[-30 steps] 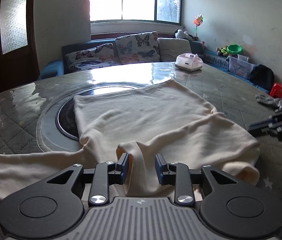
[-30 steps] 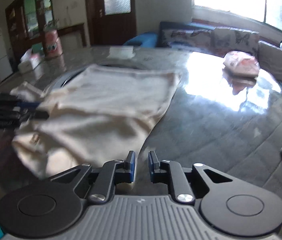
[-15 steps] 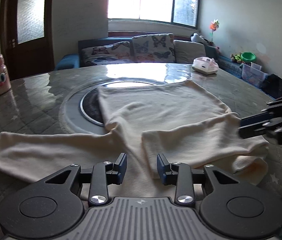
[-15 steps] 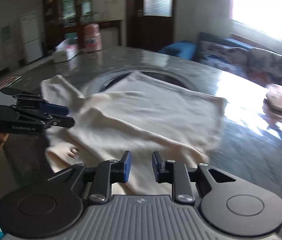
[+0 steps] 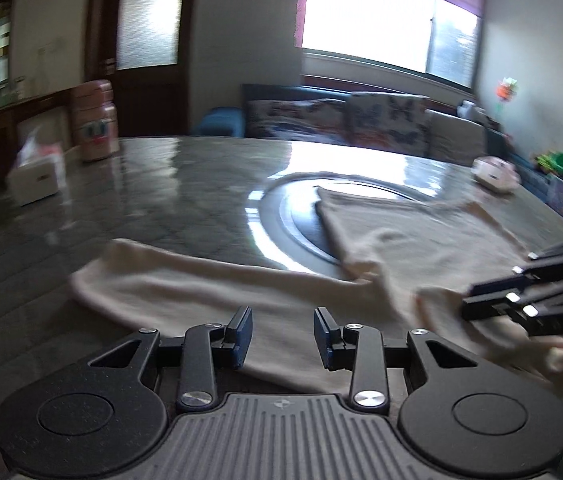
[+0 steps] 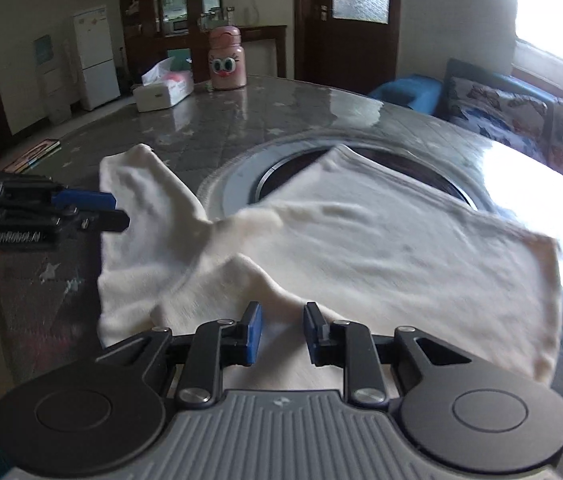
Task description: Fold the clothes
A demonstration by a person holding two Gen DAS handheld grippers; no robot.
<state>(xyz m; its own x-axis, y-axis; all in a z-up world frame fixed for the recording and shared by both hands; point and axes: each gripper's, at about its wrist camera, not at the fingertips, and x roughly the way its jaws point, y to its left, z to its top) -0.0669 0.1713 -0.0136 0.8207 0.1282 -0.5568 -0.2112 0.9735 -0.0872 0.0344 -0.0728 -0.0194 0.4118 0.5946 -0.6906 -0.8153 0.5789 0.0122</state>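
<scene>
A: How does your garment (image 6: 361,248) look?

B: Cream, soft knit. It lies on the round worktop (image 6: 281,120), its body spread over the dark inset ring (image 6: 281,172) at the middle. One sleeve (image 5: 185,284) stretches flat away to your left; the other is folded in across the body near you, with a rumpled crease where the sleeve meets the body. The far hem corner is square, the near edge bunched.

A: And your left tool (image 5: 282,334)?

B: Released. Its jaws stand wide apart above the near edge of the cloth, with nothing between them. Whether the tips touch the fabric, I cannot tell.

A: Your right tool (image 6: 280,332)?

B: Also spread open, empty, poised over the folded part of the garment near you. In the left view it shows blurred at the right, over the folded sleeve.
</scene>
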